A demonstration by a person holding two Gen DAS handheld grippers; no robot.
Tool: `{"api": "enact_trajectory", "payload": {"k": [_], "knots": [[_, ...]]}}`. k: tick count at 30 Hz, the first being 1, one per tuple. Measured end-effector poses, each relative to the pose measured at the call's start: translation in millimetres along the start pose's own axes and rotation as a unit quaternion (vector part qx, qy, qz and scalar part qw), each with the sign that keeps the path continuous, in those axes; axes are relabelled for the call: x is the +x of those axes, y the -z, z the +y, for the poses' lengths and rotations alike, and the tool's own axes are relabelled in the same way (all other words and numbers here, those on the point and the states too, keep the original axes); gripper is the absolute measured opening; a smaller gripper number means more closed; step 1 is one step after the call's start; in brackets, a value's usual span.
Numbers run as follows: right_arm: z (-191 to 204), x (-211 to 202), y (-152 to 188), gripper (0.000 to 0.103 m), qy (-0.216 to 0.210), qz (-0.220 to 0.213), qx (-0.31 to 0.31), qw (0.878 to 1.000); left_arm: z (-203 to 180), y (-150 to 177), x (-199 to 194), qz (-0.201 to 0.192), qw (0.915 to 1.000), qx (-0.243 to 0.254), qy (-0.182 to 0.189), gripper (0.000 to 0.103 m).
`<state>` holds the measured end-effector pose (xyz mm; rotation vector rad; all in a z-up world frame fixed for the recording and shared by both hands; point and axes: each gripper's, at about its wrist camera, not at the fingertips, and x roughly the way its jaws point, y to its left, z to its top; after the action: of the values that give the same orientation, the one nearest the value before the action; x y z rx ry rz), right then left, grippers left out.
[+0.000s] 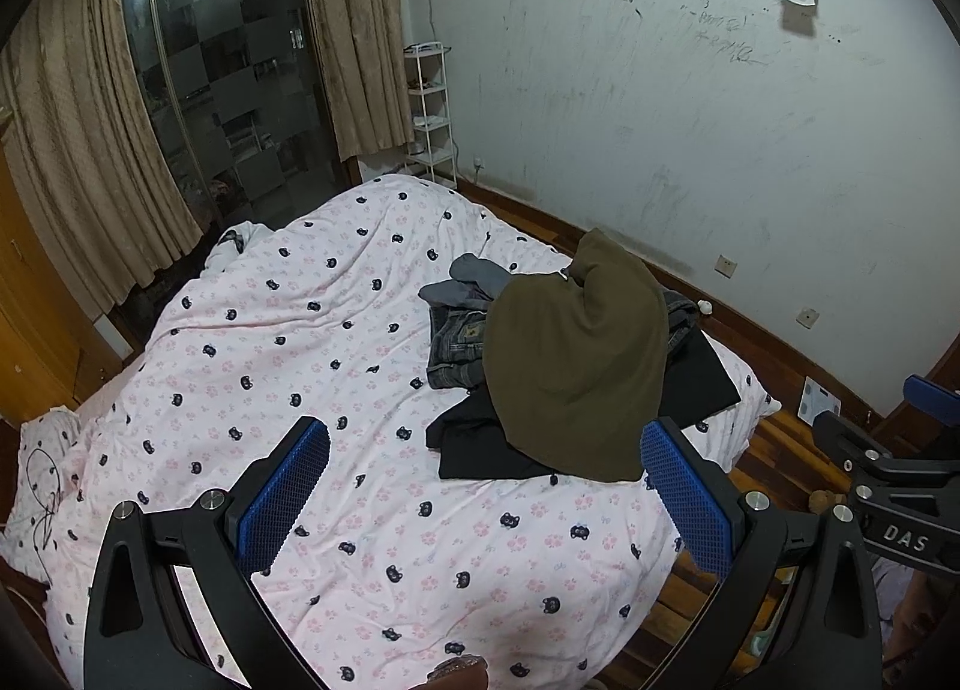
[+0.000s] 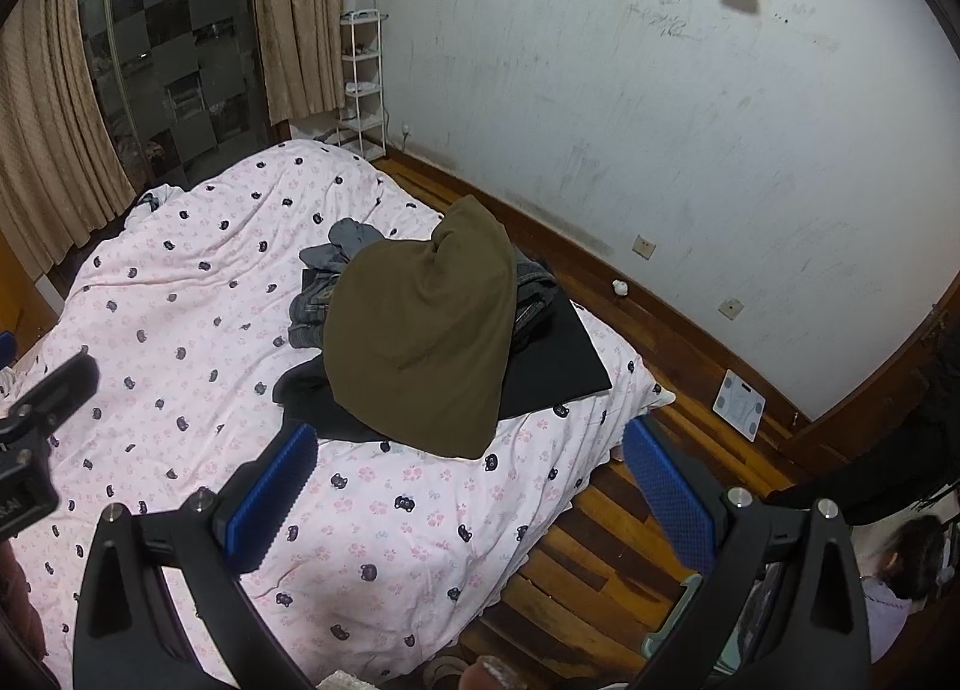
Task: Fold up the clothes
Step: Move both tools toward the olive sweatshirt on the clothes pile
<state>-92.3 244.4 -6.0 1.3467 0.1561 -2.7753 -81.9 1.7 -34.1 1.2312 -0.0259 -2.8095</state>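
Observation:
An olive-green garment (image 1: 576, 354) (image 2: 420, 324) lies bunched over a pile of clothes on the bed: dark jeans (image 1: 456, 348) (image 2: 309, 309), a grey piece (image 1: 474, 279) (image 2: 351, 240) and flat black cloth (image 1: 492, 441) (image 2: 552, 366). My left gripper (image 1: 486, 492) hovers open above the bedspread, short of the pile, with nothing between its blue pads (image 1: 282, 498). My right gripper (image 2: 474, 486) is open too, over the bed's near corner just before the pile. The right gripper's body shows at the left wrist view's right edge (image 1: 894, 486).
The bed carries a pink quilt with bear prints (image 1: 300, 330) (image 2: 180, 300). A wooden floor (image 2: 588, 570) runs along the right, with a white scale (image 2: 739, 403) by the scuffed wall. A white shelf rack (image 1: 432, 108) and curtains stand beyond. A person sits low at the right (image 2: 900, 576).

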Motion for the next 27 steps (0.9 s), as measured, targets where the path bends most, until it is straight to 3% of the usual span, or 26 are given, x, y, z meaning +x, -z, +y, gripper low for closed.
{"api": "enact_trajectory", "payload": {"k": [7,21,23,25,27], "knots": [[-14,77,-30,0.103,-0.010,0.011,-0.008,1.000,-10,-20,40,0.008,0.9999,-0.009,-0.005,0.103],[-36,286,-79,0.101,-0.020,0.024,-0.040,0.999,-21,-48,112,0.018,0.9986,-0.049,-0.011,0.103],[-38,319,-79,0.094,-0.018,0.034,-0.048,0.998,-23,-50,120,0.018,0.9985,-0.048,-0.017,0.103],[-41,355,-77,0.072,-0.014,0.051,-0.052,0.997,-24,-48,125,0.021,0.9983,-0.049,-0.024,0.103],[-46,390,-77,0.063,-0.018,0.074,-0.045,0.996,-23,-48,132,0.026,0.9979,-0.051,-0.029,0.103]]}}
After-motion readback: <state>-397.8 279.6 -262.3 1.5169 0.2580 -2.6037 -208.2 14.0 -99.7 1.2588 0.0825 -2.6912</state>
